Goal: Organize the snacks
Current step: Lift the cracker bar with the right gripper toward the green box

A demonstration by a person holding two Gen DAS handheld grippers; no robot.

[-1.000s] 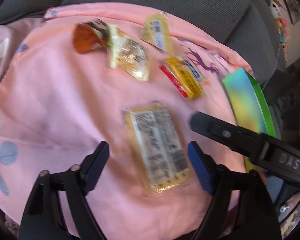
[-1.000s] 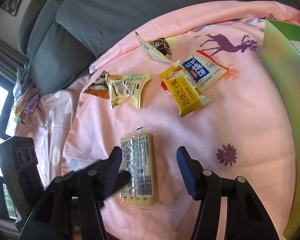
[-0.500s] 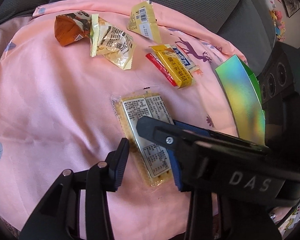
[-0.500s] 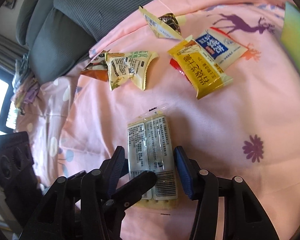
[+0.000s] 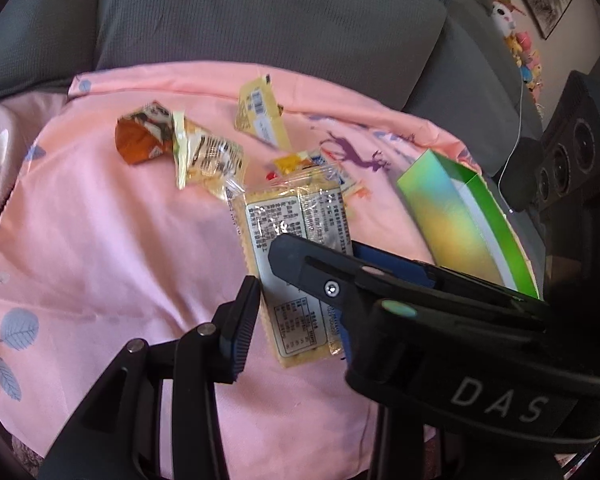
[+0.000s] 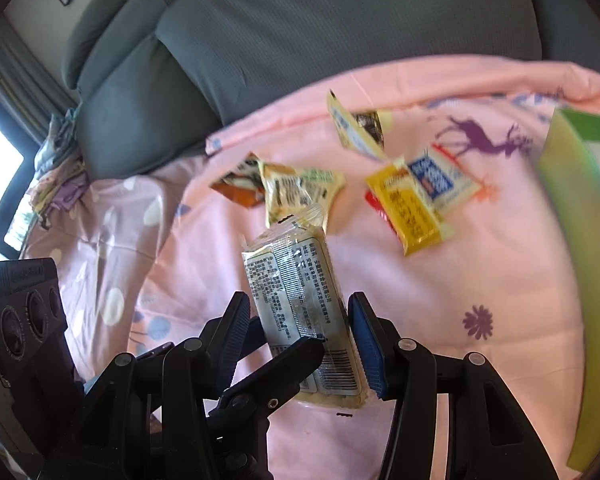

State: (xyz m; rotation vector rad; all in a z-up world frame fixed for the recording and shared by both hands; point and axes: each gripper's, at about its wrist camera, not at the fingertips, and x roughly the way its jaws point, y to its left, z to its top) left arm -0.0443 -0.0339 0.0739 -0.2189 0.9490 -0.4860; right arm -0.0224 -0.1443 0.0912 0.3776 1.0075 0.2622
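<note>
While both grippers converged on the cracker packet (image 5: pixel 296 248), we logged each unit's state; the right gripper (image 6: pixel 300 344) had its blue-padded fingers (image 6: pixel 366 344) pressed against the packet's two long edges, pinching it; the packet's far end appeared tilted up off the pink sheet (image 6: pixel 480 264), though we could not confirm how far. The left gripper (image 5: pixel 296 312) also straddled the packet's near end; one finger (image 5: pixel 244 320) stood just beside the packet's left edge, while the other was hidden behind the right gripper's black body, so we could not tell whether the left unit was clamping or merely spread around it.

Relative to the packet, we recorded the other items as follows; the pale-yellow pouch (image 5: pixel 208 158) lay just beyond its far end, touching the brown wrapper (image 5: pixel 138 138); the yellow bar (image 6: pixel 410 212) lay beyond and to its right, overlapping a blue-and-white sachet (image 6: pixel 440 178); a folded yellow sachet (image 5: pixel 260 114) lay farthest back, near the grey sofa cushion (image 5: pixel 268 12); the iridescent green box (image 5: pixel 456 216) stood open to the packet's right.
</note>
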